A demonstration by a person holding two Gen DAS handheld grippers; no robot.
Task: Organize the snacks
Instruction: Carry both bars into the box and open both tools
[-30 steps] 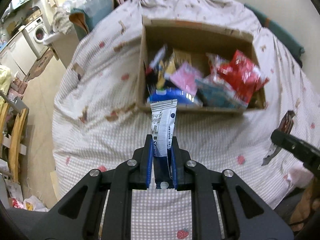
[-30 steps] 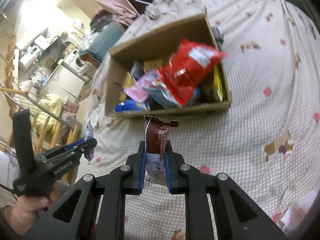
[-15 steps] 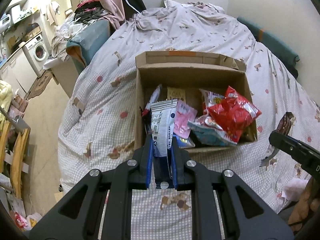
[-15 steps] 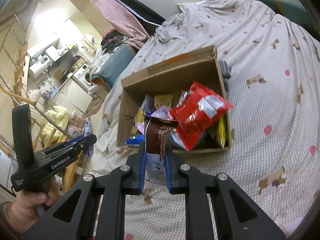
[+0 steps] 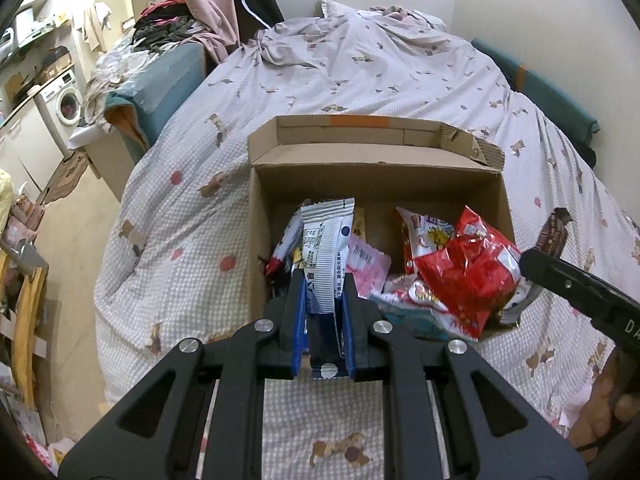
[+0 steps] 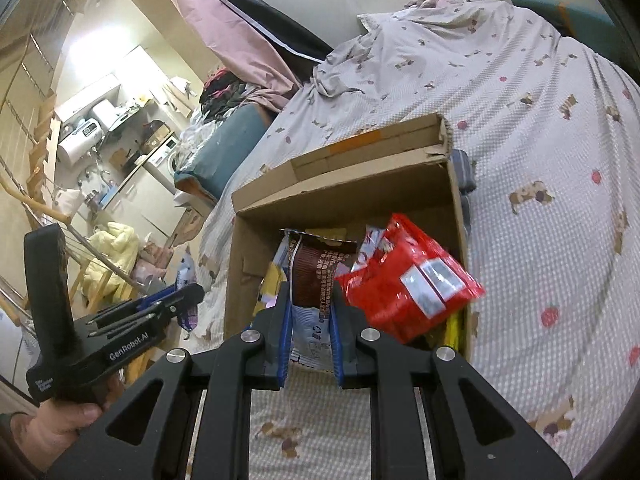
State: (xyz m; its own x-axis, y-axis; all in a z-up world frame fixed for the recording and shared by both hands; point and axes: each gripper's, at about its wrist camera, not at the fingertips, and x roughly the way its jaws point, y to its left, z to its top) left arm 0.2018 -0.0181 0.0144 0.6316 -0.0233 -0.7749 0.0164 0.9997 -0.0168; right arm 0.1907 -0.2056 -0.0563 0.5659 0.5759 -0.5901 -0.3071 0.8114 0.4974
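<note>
An open cardboard box [image 5: 376,178] [image 6: 344,196] sits on the bed, holding several snack packets, with a red bag [image 5: 468,264] [image 6: 404,284] on top. My left gripper [image 5: 322,296] is shut on a white and blue snack packet [image 5: 326,240], held upright above the box's near left part. My right gripper [image 6: 310,312] is shut on a brown and white snack packet [image 6: 316,276], held upright over the box's near edge. The right gripper also shows in the left wrist view [image 5: 568,284], the left one in the right wrist view [image 6: 160,304].
The bed is covered by a pale checked sheet [image 5: 360,80] with small prints. A teal cushion pile [image 5: 160,84] and clothes lie at the left. A washing machine [image 5: 66,98] and wooden rack [image 5: 24,320] stand on the floor left of the bed.
Both grippers have risen and tilted over the box with their packets still held. The box now sits lower and nearer in both views, its inside more visible.
</note>
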